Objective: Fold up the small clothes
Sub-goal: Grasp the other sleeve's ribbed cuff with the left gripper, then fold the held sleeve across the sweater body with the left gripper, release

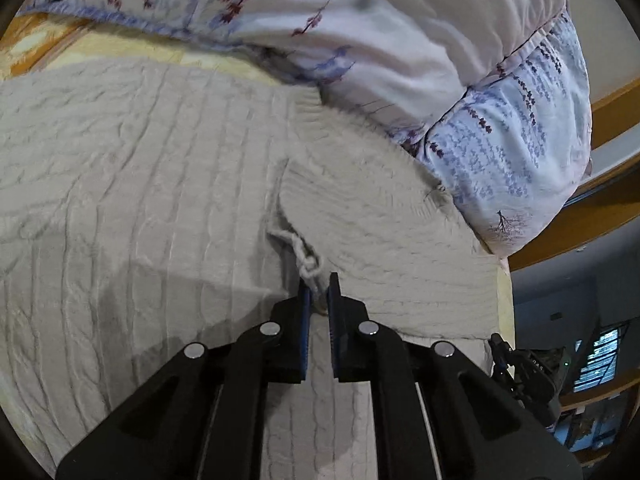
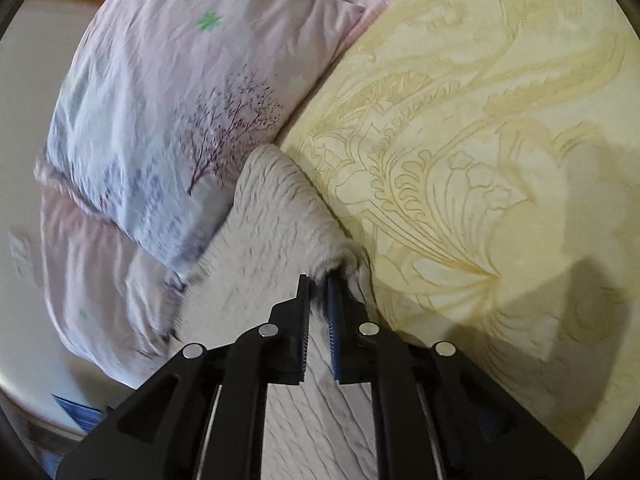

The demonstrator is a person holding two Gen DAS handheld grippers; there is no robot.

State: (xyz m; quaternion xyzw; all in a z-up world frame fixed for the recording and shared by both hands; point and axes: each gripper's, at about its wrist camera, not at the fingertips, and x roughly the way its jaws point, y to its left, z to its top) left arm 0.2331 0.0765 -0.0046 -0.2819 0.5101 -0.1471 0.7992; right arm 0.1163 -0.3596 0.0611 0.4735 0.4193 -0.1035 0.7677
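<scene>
A cream cable-knit garment lies spread over the bed and fills most of the left wrist view, with one flap folded over on the right. My left gripper is shut on a bunched edge of the knit, where a loose yarn loop hangs. In the right wrist view the same knit garment runs up between a pillow and the sheet. My right gripper is shut on a gathered corner of it.
A floral pillow and pale quilt press against the garment's far side. The yellow patterned bedsheet spreads to the right. A tree-print pillow lies to the left. The bed's edge and wooden frame are at right.
</scene>
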